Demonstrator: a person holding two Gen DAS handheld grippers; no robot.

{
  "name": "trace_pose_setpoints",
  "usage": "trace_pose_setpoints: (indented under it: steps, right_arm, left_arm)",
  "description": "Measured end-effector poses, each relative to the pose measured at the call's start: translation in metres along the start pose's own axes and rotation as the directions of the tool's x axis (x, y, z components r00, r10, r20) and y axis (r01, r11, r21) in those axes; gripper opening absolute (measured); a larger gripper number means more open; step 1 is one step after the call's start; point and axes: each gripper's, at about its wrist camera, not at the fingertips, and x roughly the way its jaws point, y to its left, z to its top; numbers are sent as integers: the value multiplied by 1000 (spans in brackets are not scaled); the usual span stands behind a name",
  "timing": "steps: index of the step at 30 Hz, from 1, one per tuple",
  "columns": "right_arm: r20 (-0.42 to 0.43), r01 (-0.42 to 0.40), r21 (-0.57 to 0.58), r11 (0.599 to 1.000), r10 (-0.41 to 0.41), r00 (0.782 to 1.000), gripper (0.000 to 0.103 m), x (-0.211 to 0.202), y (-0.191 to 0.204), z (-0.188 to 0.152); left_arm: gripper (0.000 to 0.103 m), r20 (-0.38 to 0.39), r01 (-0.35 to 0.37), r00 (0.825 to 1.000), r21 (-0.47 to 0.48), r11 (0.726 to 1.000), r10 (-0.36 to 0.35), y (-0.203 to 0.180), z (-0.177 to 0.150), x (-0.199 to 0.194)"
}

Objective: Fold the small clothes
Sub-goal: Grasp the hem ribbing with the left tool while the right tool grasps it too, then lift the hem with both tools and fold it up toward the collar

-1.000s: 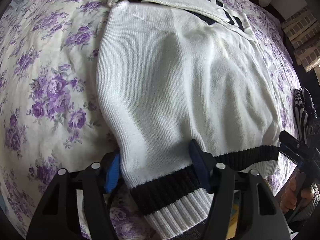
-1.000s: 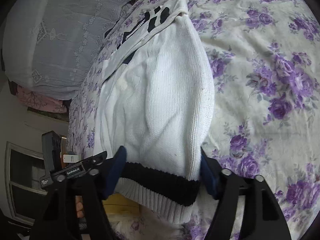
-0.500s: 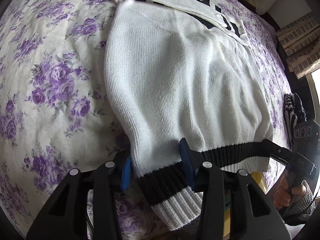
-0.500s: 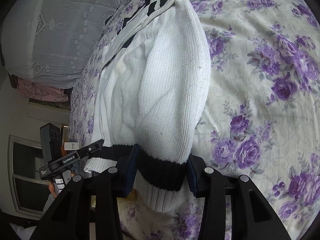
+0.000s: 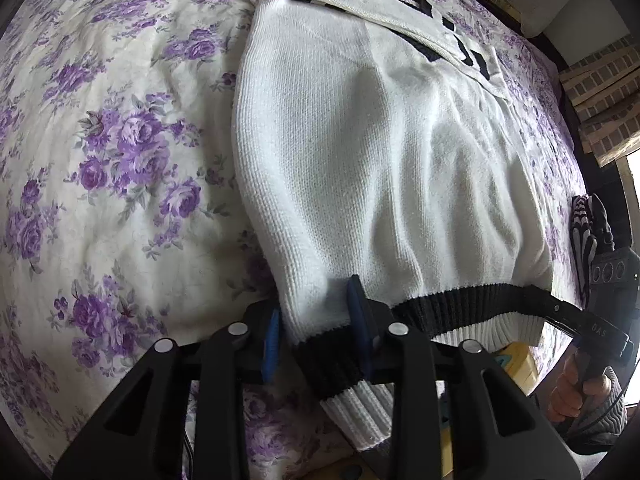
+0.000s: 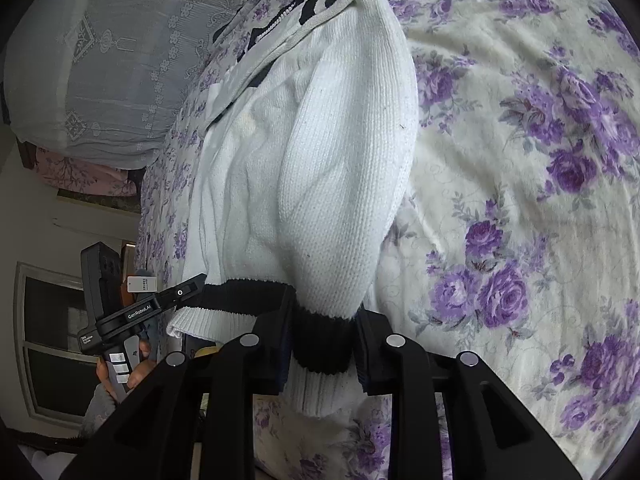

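A white knit sweater (image 5: pixel 380 168) with a black-and-white ribbed hem lies on a purple-flowered bedspread (image 5: pixel 112 152). My left gripper (image 5: pixel 316 332) is closing on the hem's left corner, and its blue pads pinch the bunched knit. In the right wrist view the same sweater (image 6: pixel 320 184) runs away from me. There my right gripper (image 6: pixel 322 340) is closing on the hem's right corner, its pads squeezing the black band. Each view also shows the other gripper at the far end of the hem, held in a hand. The collar end carries black lettering.
The flowered bedspread (image 6: pixel 520 200) spreads wide to the outer side of each gripper. A grey lace-covered pillow (image 6: pixel 112 64) sits at the head of the bed. A striped dark cloth (image 5: pixel 586 232) lies by the bed's edge, near a brick wall (image 5: pixel 600 92).
Both grippers' jaws have narrowed onto the hem corners, bunching the knit between the pads. The left gripper has slid slightly across the bed.
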Motion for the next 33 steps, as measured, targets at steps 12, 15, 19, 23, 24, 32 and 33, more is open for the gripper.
trace_pose_setpoints:
  steps: [12,15,19,23,24,32,33]
  right_arm:
    - [141,-20,-103,995,35,989,21,-45,33,13]
    - [162,-28,-114,993,46,986,21,-53,38,20]
    - [180,-33,-127,991,55,982,21,-57,45,28]
    - [207,-40,-147,988,71,976,21,-63,56,38]
    - [214,-43,-155,987,76,974,21,-65,59,42]
    - [270,-59,-213,975,117,956,21,-82,86,77]
    - [275,-59,-220,974,120,954,21,-83,89,81]
  left_arm:
    - [12,161,-52,986,71,996,40,-20,14,-60]
    - [12,188,-60,981,81,995,44,-24,21,-71]
    - [12,219,-86,974,97,992,63,-32,31,-79]
    - [12,258,-103,963,110,989,71,-40,42,-93]
    - [12,268,-108,961,116,987,73,-42,45,-96]
    - [12,341,-145,936,144,979,89,-56,78,-122]
    - [12,348,-148,933,146,978,89,-57,82,-124]
